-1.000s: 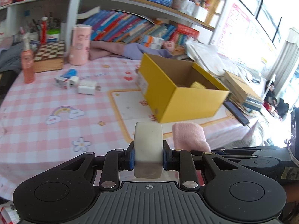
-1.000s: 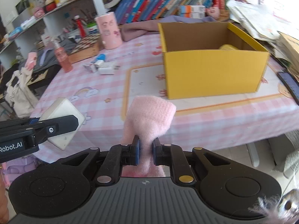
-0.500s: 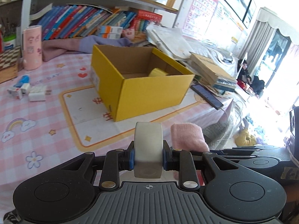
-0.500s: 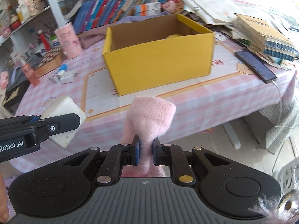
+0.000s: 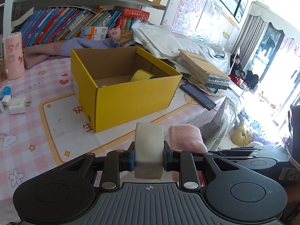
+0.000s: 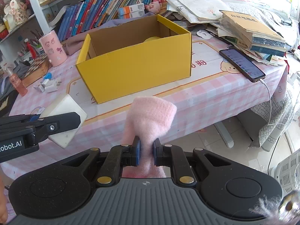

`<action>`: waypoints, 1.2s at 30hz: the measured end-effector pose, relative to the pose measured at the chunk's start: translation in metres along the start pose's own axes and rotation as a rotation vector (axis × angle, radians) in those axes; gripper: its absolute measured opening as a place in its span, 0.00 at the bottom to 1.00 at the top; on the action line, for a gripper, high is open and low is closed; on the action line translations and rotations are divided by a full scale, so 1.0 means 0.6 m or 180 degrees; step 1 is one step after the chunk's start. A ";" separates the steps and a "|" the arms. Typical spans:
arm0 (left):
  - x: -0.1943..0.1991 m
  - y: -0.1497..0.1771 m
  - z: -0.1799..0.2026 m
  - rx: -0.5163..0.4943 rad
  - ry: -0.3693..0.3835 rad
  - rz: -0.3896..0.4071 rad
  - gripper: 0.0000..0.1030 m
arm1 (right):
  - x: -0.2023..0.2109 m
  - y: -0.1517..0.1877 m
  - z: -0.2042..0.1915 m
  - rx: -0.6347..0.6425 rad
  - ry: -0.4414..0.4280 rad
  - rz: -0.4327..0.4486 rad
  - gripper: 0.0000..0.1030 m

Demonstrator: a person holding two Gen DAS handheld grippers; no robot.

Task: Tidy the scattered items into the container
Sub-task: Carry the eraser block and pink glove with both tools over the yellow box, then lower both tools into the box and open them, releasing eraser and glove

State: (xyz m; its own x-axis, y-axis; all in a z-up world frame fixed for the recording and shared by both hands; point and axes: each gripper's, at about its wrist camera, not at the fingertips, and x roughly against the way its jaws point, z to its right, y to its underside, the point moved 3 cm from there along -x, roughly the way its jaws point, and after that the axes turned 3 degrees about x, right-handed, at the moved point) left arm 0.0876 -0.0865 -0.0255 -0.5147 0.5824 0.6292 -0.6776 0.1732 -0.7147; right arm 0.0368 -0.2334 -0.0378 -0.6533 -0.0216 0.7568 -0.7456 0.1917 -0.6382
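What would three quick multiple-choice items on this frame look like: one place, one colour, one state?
1. Where is the phone?
A. inside the box
B. on the tablecloth, right of the box
C. on the shelf

2. What colour is the box outside?
A. yellow
B. blue
C. white

3. What is the right tool doing?
A. open, empty
B. shut on the pink cloth
C. shut on the white block

Key: 1 B, the phone lies flat by the book stack, cable attached. 2 A, the outer walls are yellow, the inside brown. 3 B, the pink cloth is pinched between its pads, while the left tool holds the white block.
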 end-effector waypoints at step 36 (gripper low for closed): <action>-0.065 -0.172 0.056 -0.0140 -0.0531 0.0746 0.24 | -0.042 -0.232 0.065 0.0600 -0.0678 0.0771 0.12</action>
State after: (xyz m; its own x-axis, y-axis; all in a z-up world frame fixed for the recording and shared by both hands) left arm 0.1599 -0.1536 0.0339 -0.7363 0.4727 0.4841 -0.5085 0.0855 -0.8568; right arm 0.1519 -0.2977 0.0265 -0.8116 -0.2051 0.5470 -0.5642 0.0326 -0.8250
